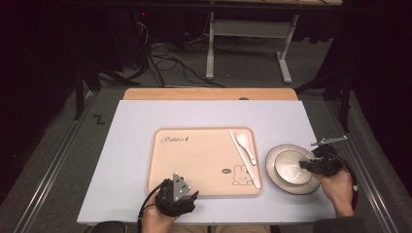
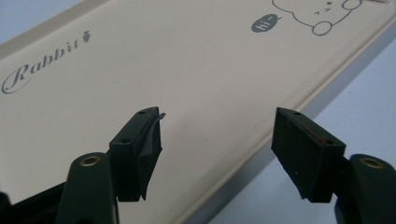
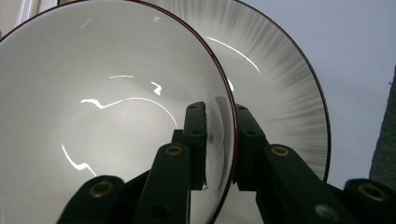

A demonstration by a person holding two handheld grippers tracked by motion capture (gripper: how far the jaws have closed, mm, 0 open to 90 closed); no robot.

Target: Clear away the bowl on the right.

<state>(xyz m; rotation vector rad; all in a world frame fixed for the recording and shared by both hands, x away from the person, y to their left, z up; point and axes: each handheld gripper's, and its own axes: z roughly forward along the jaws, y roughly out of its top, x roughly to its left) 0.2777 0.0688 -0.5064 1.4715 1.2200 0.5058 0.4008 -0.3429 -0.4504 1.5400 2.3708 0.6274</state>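
The right gripper (image 3: 219, 140) pinches the near rim of the bowl (image 3: 107, 107), one jaw inside the wall and one outside, pads against the glaze as far as the right gripper view lets me judge. The bowl sits on a streaked grey plate (image 1: 304, 187) at the right of the table (image 1: 126, 145), just beside the cream tray (image 1: 194, 165).

Glazed ceramic like this is likely stiff, fairly heavy for a one-sided hold, slick under the pads and quick to chip. The rim is the only place thin enough for the jaws, so a deep bite and a level, slow lift seem wise; held from one side, the bowl may tip or slip.

It is round, so it has no long axis; its mouth faces up.

The left gripper (image 2: 215, 140) hovers with jaws spread over the tray's near edge, holding nothing. A spoon (image 1: 245, 144) and chopsticks (image 1: 244, 159) lie along the tray's right side.
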